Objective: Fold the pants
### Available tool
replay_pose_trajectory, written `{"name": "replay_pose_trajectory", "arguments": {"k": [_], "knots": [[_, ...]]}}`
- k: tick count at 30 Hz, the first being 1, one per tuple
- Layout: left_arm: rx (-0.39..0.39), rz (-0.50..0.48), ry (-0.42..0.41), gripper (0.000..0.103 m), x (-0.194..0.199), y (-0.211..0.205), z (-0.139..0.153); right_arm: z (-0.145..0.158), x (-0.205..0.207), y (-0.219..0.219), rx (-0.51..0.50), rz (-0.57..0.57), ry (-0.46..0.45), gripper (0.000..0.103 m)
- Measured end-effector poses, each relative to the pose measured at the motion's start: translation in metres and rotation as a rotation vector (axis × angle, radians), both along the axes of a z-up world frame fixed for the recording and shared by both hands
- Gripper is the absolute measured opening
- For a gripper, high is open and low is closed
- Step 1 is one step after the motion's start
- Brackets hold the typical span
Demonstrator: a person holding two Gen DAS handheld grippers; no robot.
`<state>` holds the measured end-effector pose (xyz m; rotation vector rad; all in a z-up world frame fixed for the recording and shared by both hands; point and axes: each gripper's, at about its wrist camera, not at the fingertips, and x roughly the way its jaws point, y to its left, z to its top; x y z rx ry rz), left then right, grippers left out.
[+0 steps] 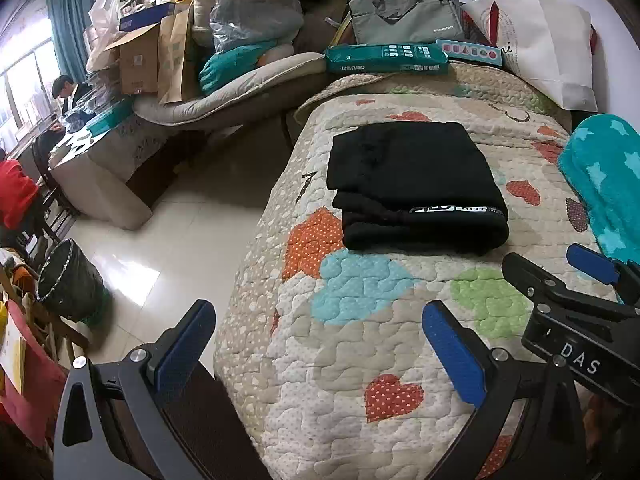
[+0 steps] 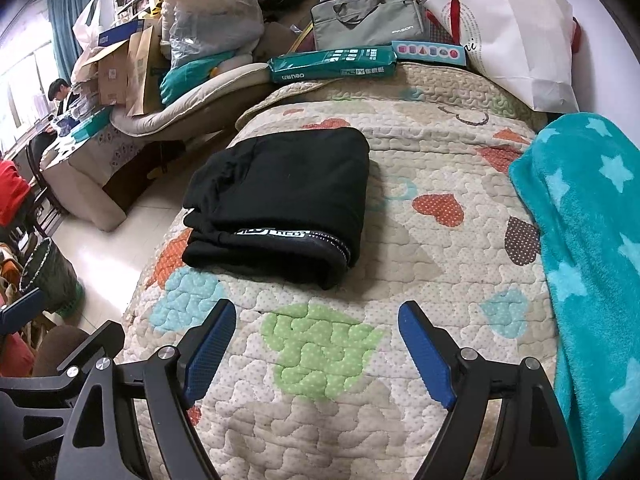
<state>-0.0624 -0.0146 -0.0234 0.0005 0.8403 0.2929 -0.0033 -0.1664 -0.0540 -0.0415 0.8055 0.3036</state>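
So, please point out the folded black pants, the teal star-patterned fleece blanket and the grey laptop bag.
Folded black pants (image 2: 288,184): right wrist view, middle of the top layer.
Teal star-patterned fleece blanket (image 2: 580,216): right wrist view, its upper middle.
Grey laptop bag (image 1: 404,16): left wrist view, front panel.

One pair of black pants, two grippers, one blue star blanket, one bin, one white bag.
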Motion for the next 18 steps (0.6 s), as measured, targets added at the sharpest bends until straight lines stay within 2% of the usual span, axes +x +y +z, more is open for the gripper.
{"name": "replay_pose_trajectory", "arguments": {"k": [18], "knots": [[-0.069, 0.026, 0.05, 0.103, 0.005, 0.013, -0.011, 0.001, -0.003, 0.004, -0.035, 0.008, -0.021, 0.088]]}}
